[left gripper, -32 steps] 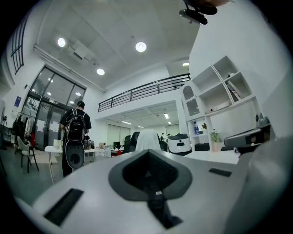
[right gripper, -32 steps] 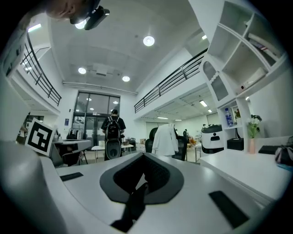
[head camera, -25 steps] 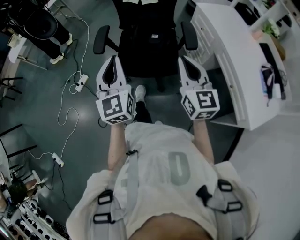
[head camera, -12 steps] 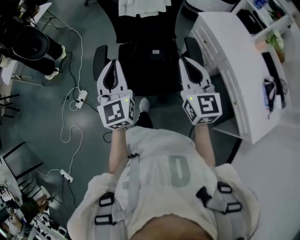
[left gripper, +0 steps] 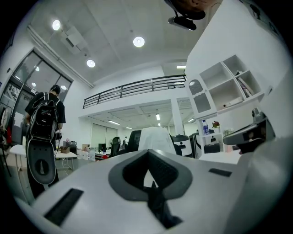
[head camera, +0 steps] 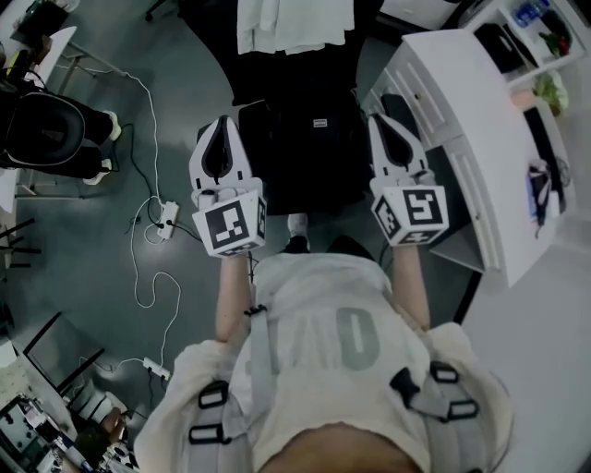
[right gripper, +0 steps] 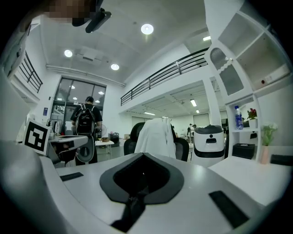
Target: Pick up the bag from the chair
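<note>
A black bag (head camera: 312, 139) with a small white label lies on the seat of a black office chair (head camera: 305, 180) straight ahead of me. A white cloth (head camera: 294, 23) hangs over the chair's back. My left gripper (head camera: 222, 125) hovers at the chair's left side and my right gripper (head camera: 388, 125) at its right side, both above the seat's level and apart from the bag. Each has its jaws closed tip to tip, holding nothing. In the left gripper view and the right gripper view only the cloth-draped chair back (left gripper: 155, 137) (right gripper: 155, 135) shows beyond the jaws.
A white desk (head camera: 462, 111) with shelves stands close on the right. Cables and a power strip (head camera: 166, 217) lie on the grey floor to the left. A person with a black backpack (left gripper: 43, 119) stands at far left. A white rounded machine (right gripper: 208, 144) sits beside the desk.
I have stepped toward the chair, which now lies closer under the grippers. Both grippers have moved forward alongside the seat. Their jaws have stayed shut.
</note>
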Available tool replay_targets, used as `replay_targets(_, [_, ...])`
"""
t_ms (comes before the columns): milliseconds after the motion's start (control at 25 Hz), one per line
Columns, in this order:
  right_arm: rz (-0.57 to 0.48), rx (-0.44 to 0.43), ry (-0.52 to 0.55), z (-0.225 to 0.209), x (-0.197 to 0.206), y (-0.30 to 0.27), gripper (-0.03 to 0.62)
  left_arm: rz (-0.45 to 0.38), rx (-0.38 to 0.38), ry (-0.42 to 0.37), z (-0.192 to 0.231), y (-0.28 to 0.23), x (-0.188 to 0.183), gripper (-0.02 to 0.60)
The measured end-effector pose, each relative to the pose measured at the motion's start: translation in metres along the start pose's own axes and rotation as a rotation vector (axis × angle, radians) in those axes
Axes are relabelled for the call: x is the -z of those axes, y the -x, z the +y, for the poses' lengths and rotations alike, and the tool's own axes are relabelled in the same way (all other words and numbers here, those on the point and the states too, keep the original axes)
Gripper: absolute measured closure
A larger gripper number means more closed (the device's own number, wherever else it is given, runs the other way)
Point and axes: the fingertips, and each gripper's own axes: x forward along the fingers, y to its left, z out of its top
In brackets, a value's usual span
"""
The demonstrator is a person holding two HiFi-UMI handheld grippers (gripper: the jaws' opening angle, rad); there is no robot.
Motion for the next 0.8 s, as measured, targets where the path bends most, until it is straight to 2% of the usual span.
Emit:
replay_targets(360, [0.006, 0.036, -0.005, -0.007, 0.003, -0.036, 0.588, 0.038, 0.034, 0.044, 0.001, -0.035, 0.023, 0.577])
replay_targets(480, [0.002, 0.032, 0.003, -0.012, 0.004, -0.043, 0.588, 0.052, 0.027, 0.052, -0.007, -0.041, 0.023, 0.577])
replay_targets(800, [-0.014, 0.011, -0.007, -0.023, 0.007, -0.046, 0.588, 0.024, 0.014, 0.034, -0.019, -0.047, 0.009, 0.575])
